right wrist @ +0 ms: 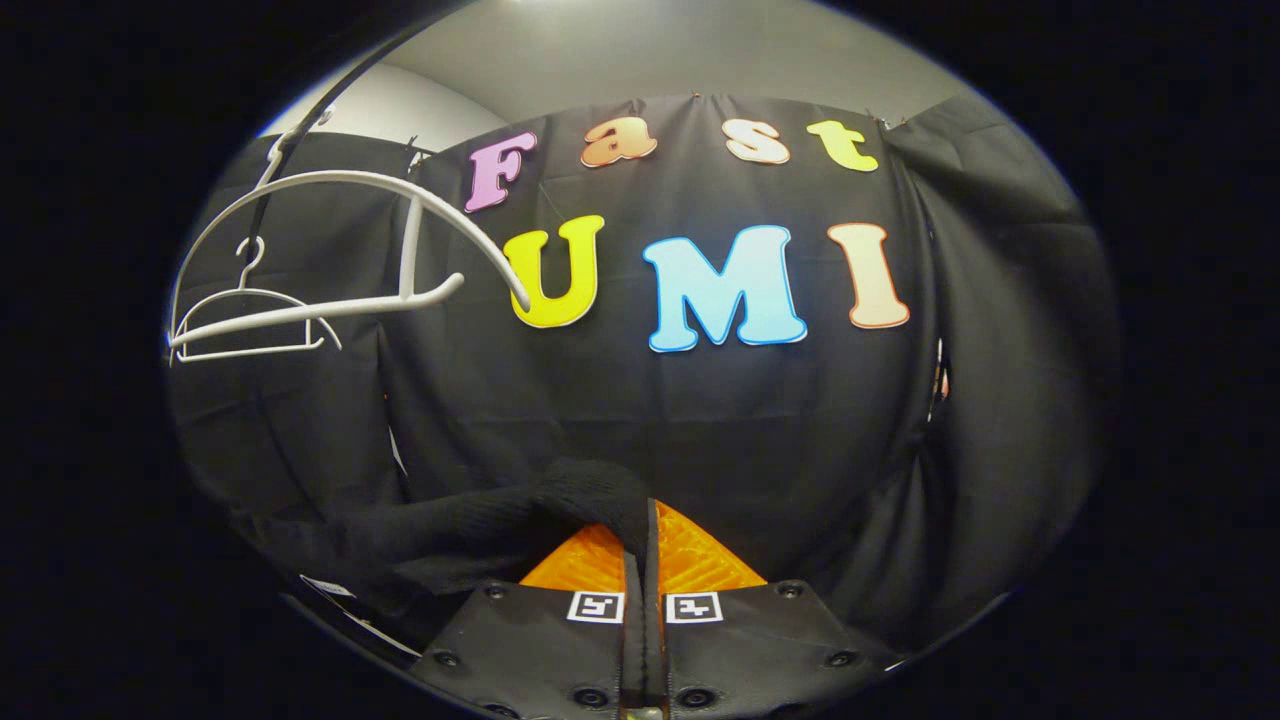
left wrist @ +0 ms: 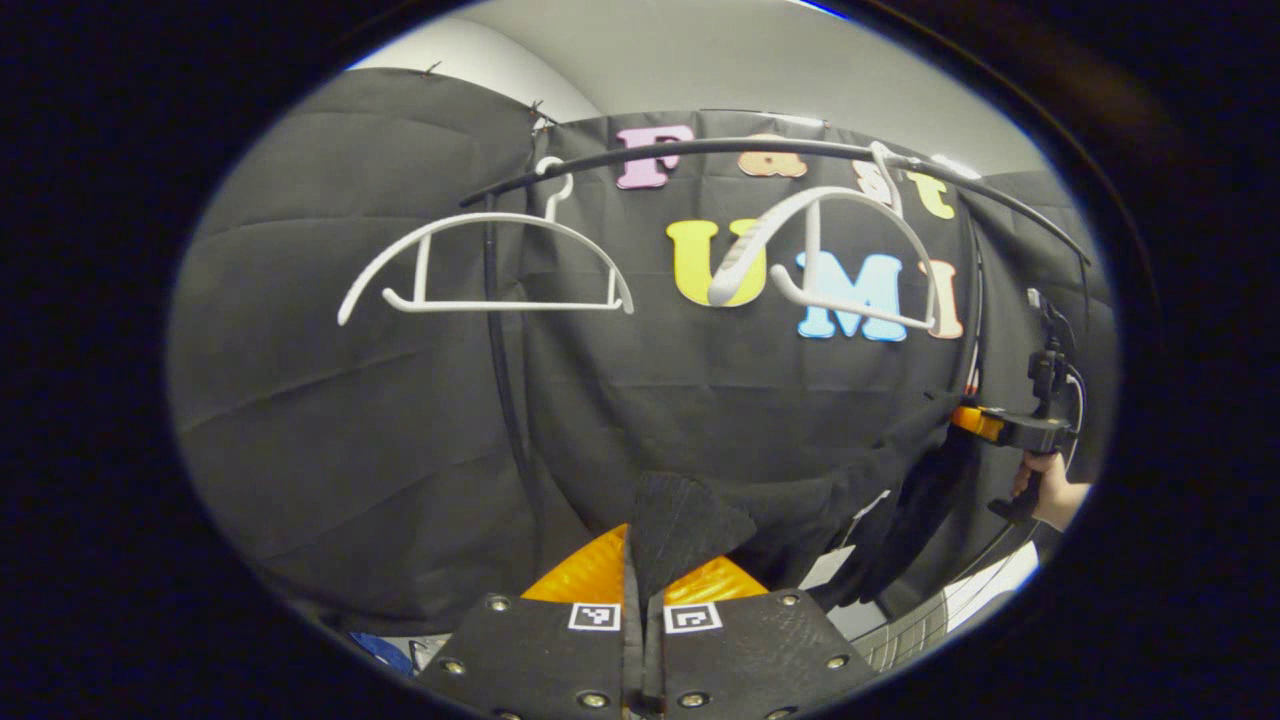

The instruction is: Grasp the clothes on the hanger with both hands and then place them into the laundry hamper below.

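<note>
Holding: left gripper [left wrist: 641, 560] closed on a fold of the black garment [left wrist: 800, 500]; right gripper [right wrist: 641, 545] likewise pinched on black cloth.
Garment: off the hangers, slung between both grippers, long axis running gripper to gripper, sagging in the middle.
Hamper [left wrist: 915, 625]: probably the mesh rim low right of the left gripper, below the garment; dim.
Hangers: two white hangers [left wrist: 480, 265] bare on the rail [left wrist: 760, 150], above and behind the garment.
Next: lower both together.
</note>
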A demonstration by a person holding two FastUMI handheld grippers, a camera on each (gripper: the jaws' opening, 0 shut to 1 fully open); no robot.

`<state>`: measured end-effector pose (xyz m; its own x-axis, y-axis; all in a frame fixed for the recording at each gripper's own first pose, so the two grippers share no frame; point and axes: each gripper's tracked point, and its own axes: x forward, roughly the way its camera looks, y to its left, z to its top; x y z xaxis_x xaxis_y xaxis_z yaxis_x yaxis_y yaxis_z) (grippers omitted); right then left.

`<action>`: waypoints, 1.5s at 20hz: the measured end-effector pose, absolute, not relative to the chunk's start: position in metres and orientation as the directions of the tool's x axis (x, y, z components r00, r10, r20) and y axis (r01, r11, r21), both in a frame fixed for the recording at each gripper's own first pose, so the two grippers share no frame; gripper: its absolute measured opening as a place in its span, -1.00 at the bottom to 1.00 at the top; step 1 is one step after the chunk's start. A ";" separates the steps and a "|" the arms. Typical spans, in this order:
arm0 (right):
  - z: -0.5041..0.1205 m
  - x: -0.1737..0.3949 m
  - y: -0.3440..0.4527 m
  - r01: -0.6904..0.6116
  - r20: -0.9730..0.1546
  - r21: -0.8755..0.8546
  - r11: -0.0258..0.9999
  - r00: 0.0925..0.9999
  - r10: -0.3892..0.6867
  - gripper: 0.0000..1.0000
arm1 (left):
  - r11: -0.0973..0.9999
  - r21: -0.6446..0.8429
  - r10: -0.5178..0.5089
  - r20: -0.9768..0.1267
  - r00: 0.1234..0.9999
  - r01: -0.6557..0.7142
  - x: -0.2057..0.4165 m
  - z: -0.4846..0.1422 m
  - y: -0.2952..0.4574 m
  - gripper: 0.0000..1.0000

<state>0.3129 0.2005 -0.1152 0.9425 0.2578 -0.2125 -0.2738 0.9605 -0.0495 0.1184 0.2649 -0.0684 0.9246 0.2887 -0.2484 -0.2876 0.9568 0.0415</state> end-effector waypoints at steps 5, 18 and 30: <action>-0.122 0.259 0.188 -0.203 -0.243 -0.101 0.974 0.954 0.174 -0.98 | 0.989 0.002 0.143 -0.260 0.955 -0.148 0.123 -0.092 0.255 -0.99; -0.186 0.125 0.192 -0.127 -0.402 -0.129 0.983 0.913 0.065 -0.97 | 0.990 -0.011 -0.135 -0.358 0.924 0.141 0.135 -0.170 0.216 -0.96; -0.270 0.068 0.186 -0.029 -0.603 0.004 1.000 0.797 0.026 -0.97 | 0.975 -0.006 -0.196 -0.499 0.844 0.224 0.115 -0.272 0.182 -0.96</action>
